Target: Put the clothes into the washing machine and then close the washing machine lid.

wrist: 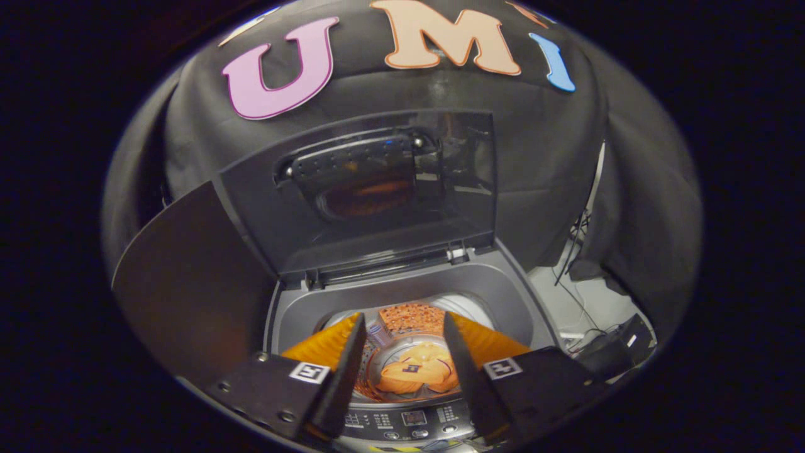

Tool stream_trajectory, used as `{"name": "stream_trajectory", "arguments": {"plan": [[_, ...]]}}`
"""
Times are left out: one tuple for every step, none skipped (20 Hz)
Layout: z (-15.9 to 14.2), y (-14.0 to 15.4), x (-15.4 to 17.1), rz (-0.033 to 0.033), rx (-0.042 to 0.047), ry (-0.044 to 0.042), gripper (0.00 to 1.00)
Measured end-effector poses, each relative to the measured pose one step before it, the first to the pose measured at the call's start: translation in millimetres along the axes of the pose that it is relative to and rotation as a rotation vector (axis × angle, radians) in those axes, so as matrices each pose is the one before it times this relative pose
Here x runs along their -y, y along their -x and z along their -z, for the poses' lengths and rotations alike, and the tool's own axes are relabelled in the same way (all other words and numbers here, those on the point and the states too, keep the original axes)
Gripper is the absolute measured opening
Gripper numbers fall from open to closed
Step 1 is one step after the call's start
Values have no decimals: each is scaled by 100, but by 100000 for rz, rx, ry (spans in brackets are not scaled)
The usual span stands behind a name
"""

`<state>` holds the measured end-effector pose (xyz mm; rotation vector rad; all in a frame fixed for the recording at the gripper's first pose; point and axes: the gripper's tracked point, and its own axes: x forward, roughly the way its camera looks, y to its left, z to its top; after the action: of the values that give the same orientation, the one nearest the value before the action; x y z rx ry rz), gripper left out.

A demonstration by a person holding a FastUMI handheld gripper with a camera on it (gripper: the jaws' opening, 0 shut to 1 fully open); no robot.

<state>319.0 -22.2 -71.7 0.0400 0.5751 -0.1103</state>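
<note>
The washing machine [402, 296] stood with its dark lid [365, 195] raised at 12 o'clock; orange clothes [418, 371] lay in its drum

The top-loading grey washing machine [402, 296] holds the orange clothes [418, 372] in its drum; its lid [371, 195] stands raised behind the drum, control panel [409, 423] before it.

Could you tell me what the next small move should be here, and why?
Probably lift the hand-held gripper up toward the raised lid to start closing it. Its fingers are open and hold nothing, the orange garment already lies down in the drum between them, and the lid stands upright behind the opening.
</note>
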Motion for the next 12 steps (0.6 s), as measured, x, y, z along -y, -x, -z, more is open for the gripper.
{"name": "stream_trajectory", "arguments": {"plan": [[-486,389,459,2761,842,-236,85],[-523,420,-249,-1125,806,-927,98],[-328,382,-174,-288,548,-1188,99],[-565,331,-136,-413,548,-277,97],[-631,280,17,300,781,282,97],[-659,346,-36,271,1235,680,97],[-740,1,-270,24,1576,621,98],[-394,-56,-319,-503,417,787,98],[-467,51,-340,-379,795,640,98],[-487,-117,-297,-216,611,489,98],[-476,51,-365,-737,587,103,98],[-1014,-104,-476,-1024,2928,-818,98]]}}
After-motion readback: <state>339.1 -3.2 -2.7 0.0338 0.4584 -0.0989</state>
